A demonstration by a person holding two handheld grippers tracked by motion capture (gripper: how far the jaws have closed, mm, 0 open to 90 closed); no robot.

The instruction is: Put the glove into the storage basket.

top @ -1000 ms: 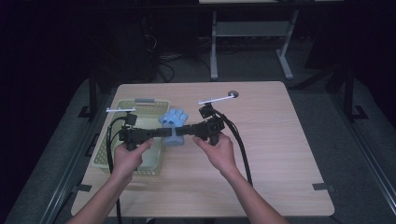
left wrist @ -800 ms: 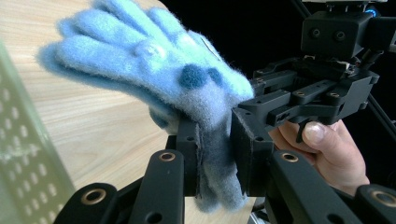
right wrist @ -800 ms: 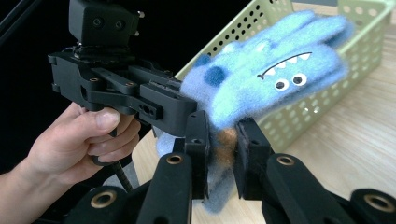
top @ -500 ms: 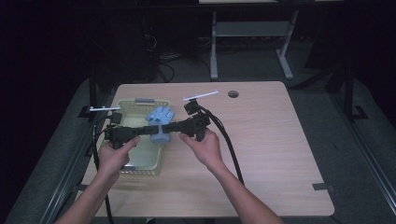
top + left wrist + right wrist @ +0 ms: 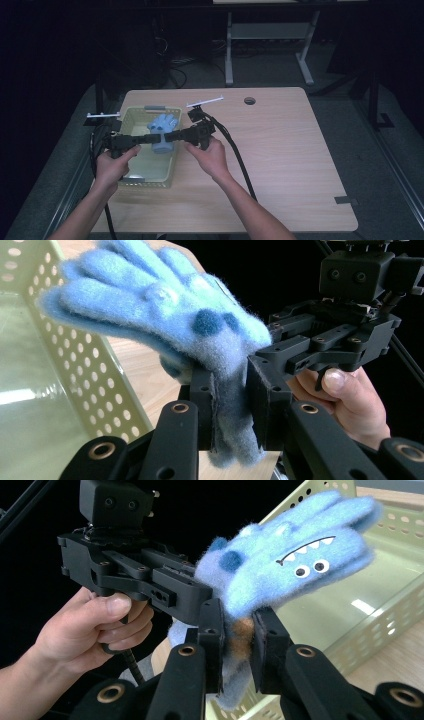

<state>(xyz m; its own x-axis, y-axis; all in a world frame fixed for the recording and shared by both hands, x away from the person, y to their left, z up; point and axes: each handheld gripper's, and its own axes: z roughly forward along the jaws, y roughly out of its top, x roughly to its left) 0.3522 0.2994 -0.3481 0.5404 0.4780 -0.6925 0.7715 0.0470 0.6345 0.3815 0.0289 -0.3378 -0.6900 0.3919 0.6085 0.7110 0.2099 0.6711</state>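
Both grippers and the blue fuzzy glove [image 5: 163,132] between them have drifted toward the left of the high view over the last second, so the load now hangs above the pale green perforated basket [image 5: 131,176] instead of over its right-hand edge.

At the left of that view, the left gripper [image 5: 150,138] is gripped in the person's left hand [image 5: 113,164]. Its own camera shows its jaws narrowed onto the glove's cuff end, pinching the fabric, with the basket wall behind and to the left.

In the middle, the glove lies with its long axis running from the cuff, held low between the two tools, up and away toward the top of the frame, where its finger tips point. It appears lifted clear of the basket floor.

To the right, the right gripper [image 5: 176,137], held by the right hand [image 5: 211,157], also has its jaws drawn tight on the cuff, opposite the left one. Beyond it the wooden table [image 5: 290,150] stretches to the right.

Both tools sit equally close to the cuff, so a release into the basket would likely turn on opening either pair.
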